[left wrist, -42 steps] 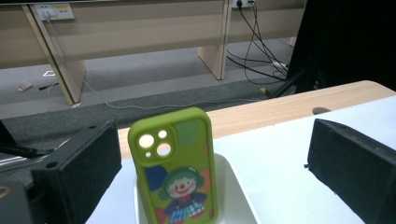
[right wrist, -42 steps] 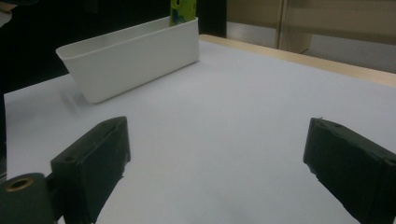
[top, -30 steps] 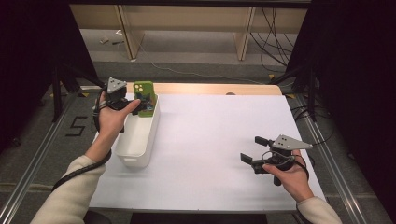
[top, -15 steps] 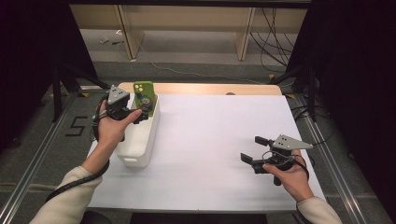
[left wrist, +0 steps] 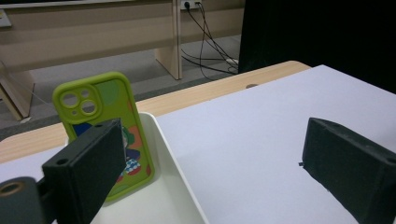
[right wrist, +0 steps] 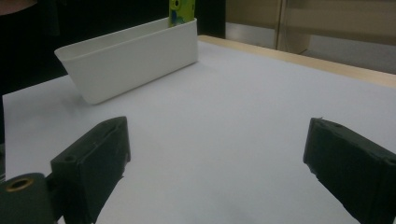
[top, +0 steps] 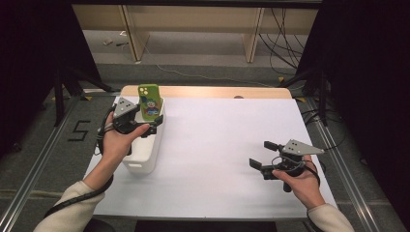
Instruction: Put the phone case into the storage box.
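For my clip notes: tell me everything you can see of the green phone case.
The green phone case looks like soft lime rubber, with camera cutouts at its top corner and a colourful cartoon print. It stands nearly upright at the far end of the white bin, leaning on its end wall. The left gripper is open beside it, apparently not touching it.

There is one phone case [top: 150, 101], green with a cartoon figure on it. There is one white bin [top: 145, 145]. There is one table [top: 227, 145] with a white top. Two grippers are in view: the left gripper [top: 151, 126] and the right gripper [top: 261, 154], one in each of the person's two hands. Each gripper has two black jaws.
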Action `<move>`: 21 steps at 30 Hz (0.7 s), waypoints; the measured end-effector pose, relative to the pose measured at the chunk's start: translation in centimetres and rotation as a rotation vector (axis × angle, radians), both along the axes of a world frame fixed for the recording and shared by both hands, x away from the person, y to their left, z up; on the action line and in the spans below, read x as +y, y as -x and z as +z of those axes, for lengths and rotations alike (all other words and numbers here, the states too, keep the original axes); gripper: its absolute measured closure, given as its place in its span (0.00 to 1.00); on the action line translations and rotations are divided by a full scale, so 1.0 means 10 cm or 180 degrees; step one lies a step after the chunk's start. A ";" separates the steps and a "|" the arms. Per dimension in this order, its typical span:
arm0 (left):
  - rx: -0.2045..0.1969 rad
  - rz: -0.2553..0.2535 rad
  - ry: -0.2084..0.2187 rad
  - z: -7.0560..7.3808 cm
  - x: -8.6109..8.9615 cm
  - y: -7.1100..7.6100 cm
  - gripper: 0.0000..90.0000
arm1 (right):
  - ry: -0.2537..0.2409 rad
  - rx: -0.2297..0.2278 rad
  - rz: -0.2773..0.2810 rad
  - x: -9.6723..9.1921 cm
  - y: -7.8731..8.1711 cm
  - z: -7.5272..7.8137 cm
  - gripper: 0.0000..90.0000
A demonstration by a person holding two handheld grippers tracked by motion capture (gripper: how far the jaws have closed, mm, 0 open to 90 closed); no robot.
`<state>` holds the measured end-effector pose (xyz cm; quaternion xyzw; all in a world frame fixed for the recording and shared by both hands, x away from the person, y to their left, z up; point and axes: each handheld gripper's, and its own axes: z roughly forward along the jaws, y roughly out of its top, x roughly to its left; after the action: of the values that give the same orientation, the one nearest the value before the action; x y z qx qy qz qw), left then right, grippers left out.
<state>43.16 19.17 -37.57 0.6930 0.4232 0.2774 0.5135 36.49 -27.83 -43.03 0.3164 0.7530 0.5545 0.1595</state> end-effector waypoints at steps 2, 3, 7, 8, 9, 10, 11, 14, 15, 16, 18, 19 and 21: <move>-0.0007 -0.0018 0.0021 -0.01 0.00 0.02 0.06 | 0.0000 0.0003 0.0000 0.00 0.00 0.00 0.09; -0.0008 -0.0033 0.0042 -0.01 0.00 0.03 0.06 | -0.0001 0.0004 -0.0001 0.00 0.00 0.00 0.09; -0.0005 -0.0079 0.0068 -0.04 0.00 0.08 0.06 | 0.0002 0.0004 0.0000 0.00 0.00 0.00 0.09; -0.0013 -0.0098 0.0062 -0.04 0.01 0.09 0.06 | 0.0002 0.0003 0.0002 0.00 0.00 0.00 0.09; -0.0009 -0.0107 0.0075 -0.04 0.01 0.10 0.06 | 0.0000 0.0000 0.0004 0.00 0.00 0.00 0.09; -0.0017 -0.0118 0.0076 -0.05 0.01 0.12 0.06 | -0.0001 -0.0002 0.0002 0.00 0.00 0.00 0.09; -0.0022 -0.0122 0.0089 -0.05 0.01 0.13 0.06 | -0.0002 0.0000 0.0002 0.00 0.00 0.00 0.09; -0.0044 -0.0176 0.0094 -0.05 0.01 0.18 0.06 | -0.0001 0.0000 0.0001 0.00 0.00 0.00 0.09; -0.0045 -0.0195 0.0107 -0.06 0.00 0.19 0.06 | 0.0005 0.0004 0.0002 0.00 0.00 0.00 0.09; -0.0038 -0.0205 0.0119 -0.06 0.00 0.21 0.06 | 0.0012 0.0006 -0.0002 0.00 0.00 0.00 0.09; -0.0027 -0.0240 0.0140 -0.08 -0.01 0.24 0.06 | 0.0010 0.0003 0.0000 0.00 0.01 0.01 0.10; -0.0028 -0.0252 0.0144 -0.08 -0.01 0.26 0.07 | -0.0005 -0.0008 0.0005 0.00 0.00 0.01 0.10; -0.0034 -0.0269 0.0146 -0.08 -0.02 0.28 0.07 | -0.0003 -0.0009 -0.0001 0.00 0.00 0.01 0.10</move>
<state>40.36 19.01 -38.39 0.6968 0.3971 0.2494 0.5428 36.47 -27.81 -42.95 0.3158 0.7525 0.5553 0.1605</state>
